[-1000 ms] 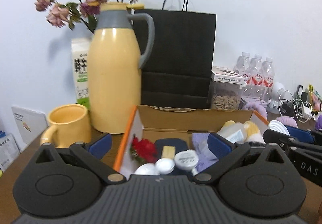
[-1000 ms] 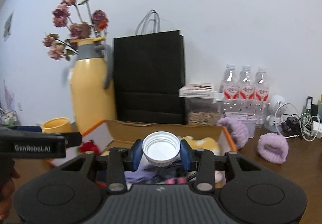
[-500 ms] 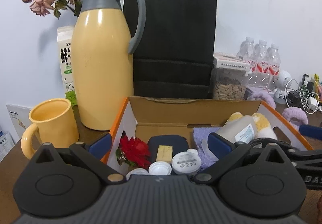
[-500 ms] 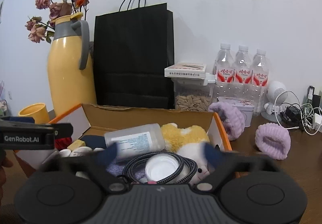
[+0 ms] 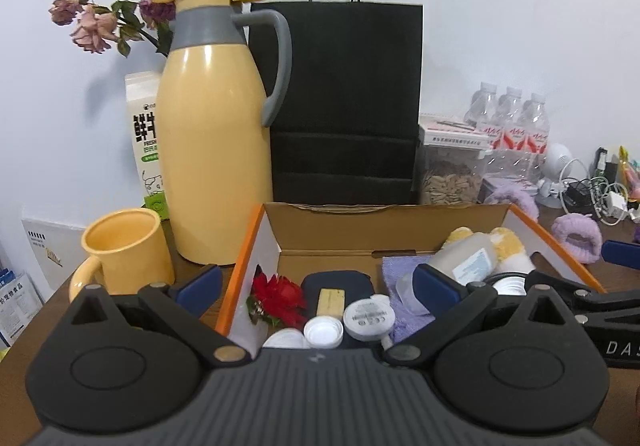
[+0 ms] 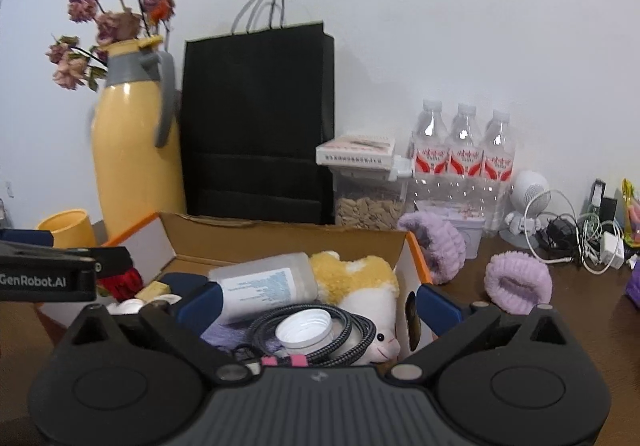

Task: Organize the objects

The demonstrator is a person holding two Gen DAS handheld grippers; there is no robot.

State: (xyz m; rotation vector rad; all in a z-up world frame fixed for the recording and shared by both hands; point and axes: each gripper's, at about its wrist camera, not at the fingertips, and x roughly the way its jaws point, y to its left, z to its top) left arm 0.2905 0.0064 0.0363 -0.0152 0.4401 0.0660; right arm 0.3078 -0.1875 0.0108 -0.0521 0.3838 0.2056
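An open cardboard box (image 5: 384,228) with orange edges (image 6: 280,240) holds a red flower (image 5: 280,296), white lids (image 5: 324,332), a clear bottle (image 6: 266,284), a plush toy (image 6: 360,284) and a coiled black cable (image 6: 340,334). A white cap (image 6: 305,330) lies inside the cable coil. My right gripper (image 6: 318,304) is open and empty just above the cap. My left gripper (image 5: 318,286) is open and empty over the box's left half.
A yellow jug (image 5: 216,149) with dried flowers, a yellow mug (image 5: 126,252), a milk carton (image 5: 144,141) and a black paper bag (image 5: 344,101) stand behind the box. Seed container (image 6: 368,185), water bottles (image 6: 464,153), purple bands (image 6: 518,282) and chargers (image 6: 592,242) lie right.
My right gripper opened and let the white cap drop into the cable coil in the box, then rose a little. My left gripper stayed open over the box.
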